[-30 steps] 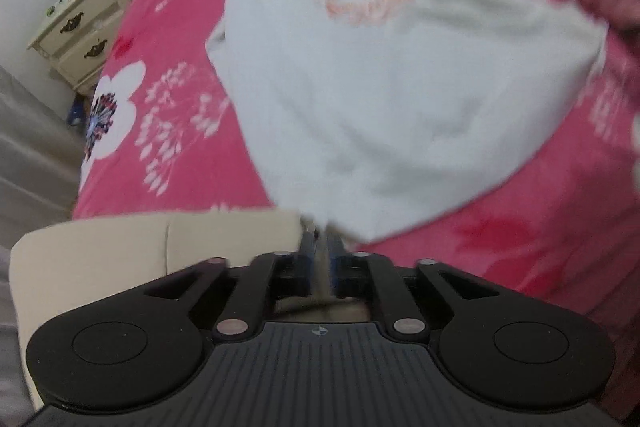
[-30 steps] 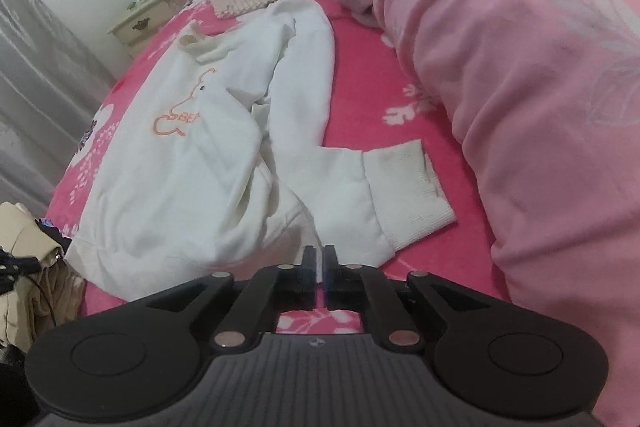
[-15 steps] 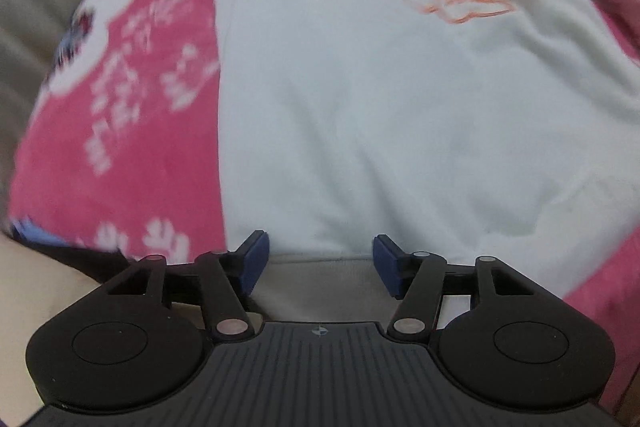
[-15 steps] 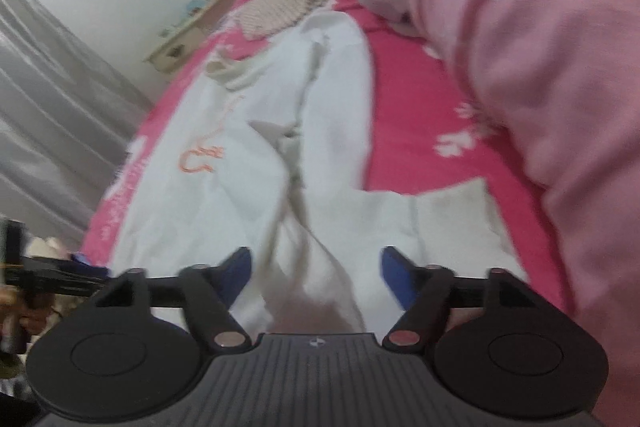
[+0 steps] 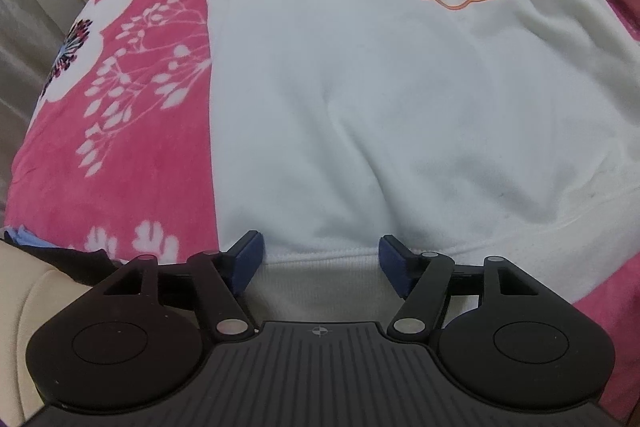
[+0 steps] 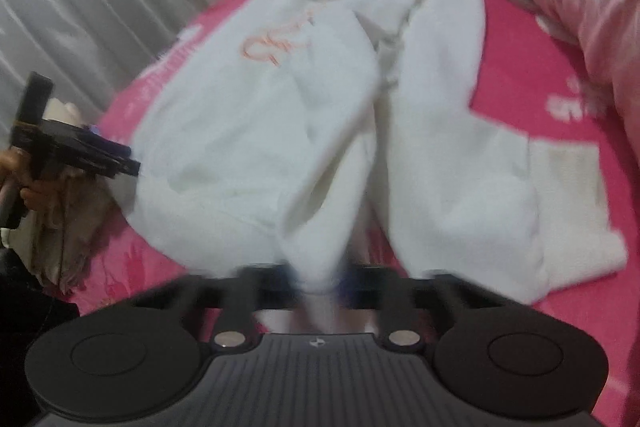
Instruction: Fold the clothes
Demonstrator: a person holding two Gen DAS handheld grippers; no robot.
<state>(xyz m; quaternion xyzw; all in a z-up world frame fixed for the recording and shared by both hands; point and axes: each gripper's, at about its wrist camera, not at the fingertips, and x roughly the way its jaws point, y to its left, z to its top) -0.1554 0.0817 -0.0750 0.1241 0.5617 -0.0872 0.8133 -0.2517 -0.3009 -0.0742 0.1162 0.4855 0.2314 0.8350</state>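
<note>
Mostly flat white sweatshirt [image 5: 400,99], orange bear outline, ribbed hem

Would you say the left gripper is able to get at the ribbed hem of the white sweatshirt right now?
Probably yes: the left gripper stands open, the white sweatshirt's ribbed hem lies between its blue fingers, and nothing covers it.

Right gripper [image 6: 320,283] fingertips motion-blurred, grip unclear, sweatshirt [image 6: 320,115] print smeared

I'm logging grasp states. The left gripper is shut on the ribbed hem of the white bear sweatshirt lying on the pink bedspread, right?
Not quite. In the left wrist view the left gripper is open, its blue pads either side of the ribbed hem of the white bear sweatshirt, not shut on it. The sweatshirt does lie on the pink bedspread.
</note>
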